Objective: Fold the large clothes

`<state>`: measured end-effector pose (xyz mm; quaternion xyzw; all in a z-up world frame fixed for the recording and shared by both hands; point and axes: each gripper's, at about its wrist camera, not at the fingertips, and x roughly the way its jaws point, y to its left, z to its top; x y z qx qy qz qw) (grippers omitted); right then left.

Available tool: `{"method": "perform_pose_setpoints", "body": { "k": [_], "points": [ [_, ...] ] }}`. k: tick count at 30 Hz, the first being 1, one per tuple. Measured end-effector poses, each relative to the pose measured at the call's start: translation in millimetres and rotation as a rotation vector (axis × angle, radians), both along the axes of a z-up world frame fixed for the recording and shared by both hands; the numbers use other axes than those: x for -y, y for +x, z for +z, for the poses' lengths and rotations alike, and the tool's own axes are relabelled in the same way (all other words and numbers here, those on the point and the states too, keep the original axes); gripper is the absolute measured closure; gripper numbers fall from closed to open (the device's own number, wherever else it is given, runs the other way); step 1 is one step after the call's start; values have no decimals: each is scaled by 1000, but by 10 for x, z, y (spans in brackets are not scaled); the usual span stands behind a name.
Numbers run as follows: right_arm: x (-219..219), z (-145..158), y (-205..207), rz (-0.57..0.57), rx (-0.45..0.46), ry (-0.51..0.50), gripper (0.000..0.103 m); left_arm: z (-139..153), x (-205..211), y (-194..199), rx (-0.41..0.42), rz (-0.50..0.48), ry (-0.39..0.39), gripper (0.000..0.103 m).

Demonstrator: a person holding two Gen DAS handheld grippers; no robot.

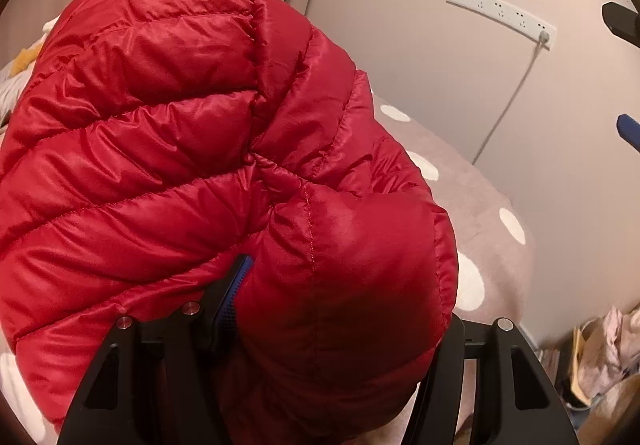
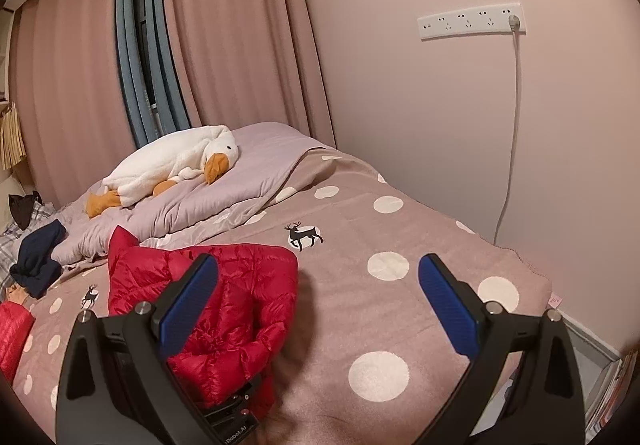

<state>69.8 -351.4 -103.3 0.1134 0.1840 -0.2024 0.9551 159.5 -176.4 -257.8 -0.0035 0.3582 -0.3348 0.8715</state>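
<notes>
Left wrist view: a red jacket [image 1: 192, 149] is filling most of the frame, from upper left down to bottom centre. A puffy fold of it is sitting between the fingers of the left gripper [image 1: 340, 305]. Only the left blue pad [image 1: 234, 293] is showing; the right finger is hiding behind the fabric. The jaws are partly apart, w/ the fold between them, but I cannot tell if the pads are pressing on it. The dotted blanket [image 1: 480, 205] is lying under the jacket, right of centre. The power strip [image 1: 500, 15] is hanging on the wall, upper right.

Right wrist view: the right gripper [image 2: 318, 297] is hovering over the bed, fingers wide apart and gripping nothing. The jacket [image 2: 236, 301] is lying on the blanket [image 2: 360, 225] at lower left, partly behind the left finger. The plush goose [image 2: 176, 161] is resting on the quilt [image 2: 256, 181], centre left. Dark clothes [image 2: 38, 257] are lying at the left edge.
</notes>
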Motion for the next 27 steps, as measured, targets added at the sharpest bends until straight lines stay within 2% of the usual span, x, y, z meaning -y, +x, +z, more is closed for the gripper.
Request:
{"method": "perform_pose_setpoints", "body": {
  "k": [5, 11, 15, 19, 22, 23, 25, 27],
  "points": [
    [-17, -18, 40, -9, -13, 7, 2, -77, 68, 37, 4, 0, -6, 42],
    [-57, -27, 39, -34, -19, -3, 2, -158, -80, 185, -44, -19, -62, 42],
    [-42, -41, 61, -39, -25, 4, 2, -169, -74, 190, -38, -17, -57, 42],
    [-36, -67, 96, -37, -35, 13, 2, -49, -104, 97, -33, 17, -25, 42],
    [-41, -92, 126, -19, -40, 28, 2, 100, -156, 26, -70, 34, -33, 41],
    [-41, -98, 138, -12, -43, 33, 2, 152, -179, 5, -74, 34, -31, 40],
    [-41, -109, 157, -1, -44, 44, 2, 251, -245, -65, -85, 24, -38, 26],
    [-60, -114, 171, 4, -46, 45, 2, 347, -361, -97, -132, 39, -84, 24]
  ]
}}
